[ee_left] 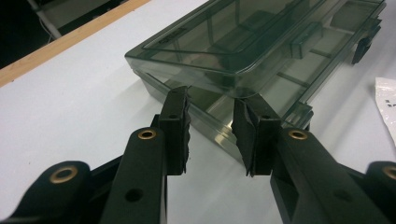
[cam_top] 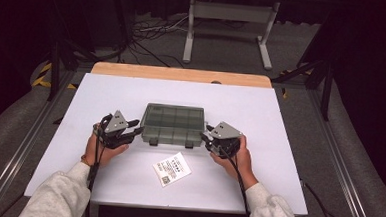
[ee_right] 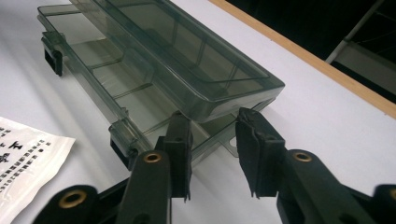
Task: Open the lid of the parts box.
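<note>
High view: a smoky-grey translucent plastic compartment box [cam_top: 172, 123] lies flat near the middle of a white tabletop [cam_top: 131, 93], its lid down, with two dark latches on its near edge. A strip of light wood [cam_top: 183, 74] borders the table's far side. A small white printed paper packet [cam_top: 172, 169] lies on the table just near of the box, apart from it.

The left gripper [cam_top: 132, 130], held in the person's left hand [cam_top: 104, 149], sits at the box's left end, its jaws pointing right toward the box. The right gripper [cam_top: 207, 136], held in the right hand [cam_top: 236, 158], sits at the box's right end, its jaws pointing left. Both forearms wear light grey sleeves [cam_top: 61, 194].

Left gripper view: the left gripper [ee_left: 211, 122] is released, its black jaws standing apart with a clear gap between them. The tips are at the end wall of the box [ee_left: 261, 51]; contact cannot be confirmed.

Right gripper view: the right gripper [ee_right: 212, 135] is likewise released, jaws spread. The tips meet the box's [ee_right: 159, 60] end edge below the lid rim; nothing is clamped. The packet [ee_right: 23, 158] lies at lower left.
</note>
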`<state>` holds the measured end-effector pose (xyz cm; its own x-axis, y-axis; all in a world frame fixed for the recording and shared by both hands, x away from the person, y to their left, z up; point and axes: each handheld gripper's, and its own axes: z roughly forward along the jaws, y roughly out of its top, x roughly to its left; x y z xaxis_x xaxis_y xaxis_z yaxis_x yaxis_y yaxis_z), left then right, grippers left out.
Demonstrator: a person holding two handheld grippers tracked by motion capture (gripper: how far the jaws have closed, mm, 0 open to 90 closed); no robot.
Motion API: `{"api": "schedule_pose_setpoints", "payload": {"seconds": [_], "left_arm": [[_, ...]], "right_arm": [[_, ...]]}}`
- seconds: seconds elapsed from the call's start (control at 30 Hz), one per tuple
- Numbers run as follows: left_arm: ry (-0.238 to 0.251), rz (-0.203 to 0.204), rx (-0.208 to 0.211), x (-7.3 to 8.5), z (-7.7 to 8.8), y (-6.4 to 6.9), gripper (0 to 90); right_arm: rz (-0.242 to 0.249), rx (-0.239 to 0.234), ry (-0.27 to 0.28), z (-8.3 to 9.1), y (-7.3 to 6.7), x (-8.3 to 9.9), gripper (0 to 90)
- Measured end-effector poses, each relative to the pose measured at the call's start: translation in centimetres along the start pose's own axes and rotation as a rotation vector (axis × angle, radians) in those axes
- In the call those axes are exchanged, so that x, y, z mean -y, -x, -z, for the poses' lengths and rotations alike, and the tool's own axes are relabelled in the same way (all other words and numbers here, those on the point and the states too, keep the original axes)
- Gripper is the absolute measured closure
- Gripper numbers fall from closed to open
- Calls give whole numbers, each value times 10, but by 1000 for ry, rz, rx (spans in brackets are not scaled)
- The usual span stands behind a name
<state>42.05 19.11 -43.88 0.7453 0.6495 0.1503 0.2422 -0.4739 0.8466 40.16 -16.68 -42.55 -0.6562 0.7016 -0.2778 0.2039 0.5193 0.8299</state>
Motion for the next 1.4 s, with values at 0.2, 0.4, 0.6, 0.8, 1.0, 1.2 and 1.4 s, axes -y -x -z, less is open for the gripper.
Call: {"api": "schedule_pose_setpoints", "payload": {"seconds": [0.2,0.4,0.6,0.8,1.0,1.2,1.4], "left_arm": [[20,-7,-60,-7,-1,-1,544],[35,-19,-86,-14,-3,-2,492],[33,-50,-92,-23,-5,-3,508],[50,-62,-96,-34,-4,-7,543],[56,-80,-99,-42,-4,-11,583],[47,-78,-95,-53,-5,-19,655],[33,-92,-88,-62,-7,-24,689]], "right_arm": [[-11,14,18,0,3,-3,585],[-1,28,36,1,5,-6,593],[19,39,57,2,7,-12,604],[17,34,77,4,11,-22,642],[9,26,72,4,17,-33,658],[-27,7,53,0,27,-44,669],[-32,2,53,-3,32,-52,674]]}}
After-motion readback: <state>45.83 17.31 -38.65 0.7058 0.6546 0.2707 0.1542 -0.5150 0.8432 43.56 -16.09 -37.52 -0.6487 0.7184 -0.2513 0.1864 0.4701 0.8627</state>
